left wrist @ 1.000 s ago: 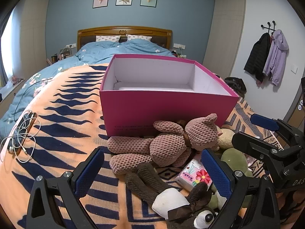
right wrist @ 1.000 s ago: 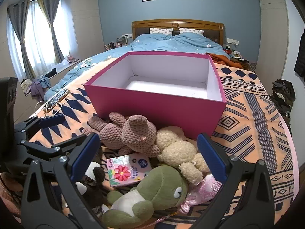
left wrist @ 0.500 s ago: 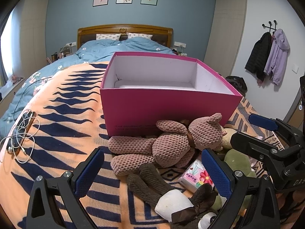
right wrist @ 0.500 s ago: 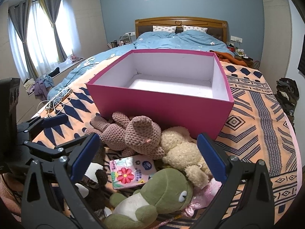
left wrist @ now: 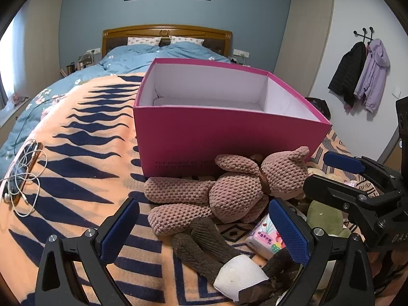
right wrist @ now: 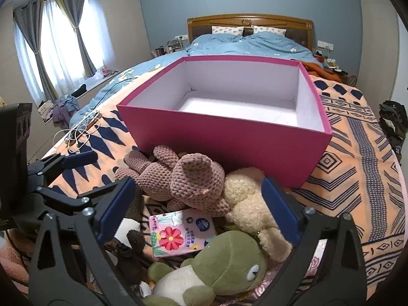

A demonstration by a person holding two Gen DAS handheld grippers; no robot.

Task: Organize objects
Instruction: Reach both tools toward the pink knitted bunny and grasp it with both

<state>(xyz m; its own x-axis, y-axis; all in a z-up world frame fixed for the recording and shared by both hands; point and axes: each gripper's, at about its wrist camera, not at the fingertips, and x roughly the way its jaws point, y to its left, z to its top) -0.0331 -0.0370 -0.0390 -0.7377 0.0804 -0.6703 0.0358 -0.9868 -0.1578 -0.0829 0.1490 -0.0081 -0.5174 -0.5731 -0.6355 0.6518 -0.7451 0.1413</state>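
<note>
toys heaped at the near wall of the empty pink box — nothing sorted yet.
left gripper and right gripper hover over the heap, jaws wide, empty — brown knit bear nearest for loading.

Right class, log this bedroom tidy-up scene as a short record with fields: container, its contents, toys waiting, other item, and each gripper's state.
container: pink box on the bed blanket
contents: nothing visible inside
toys waiting: brown knitted bear, cream plush, green plush, dark brown plush
other item: tissue pack
left gripper: open
right gripper: open
</note>
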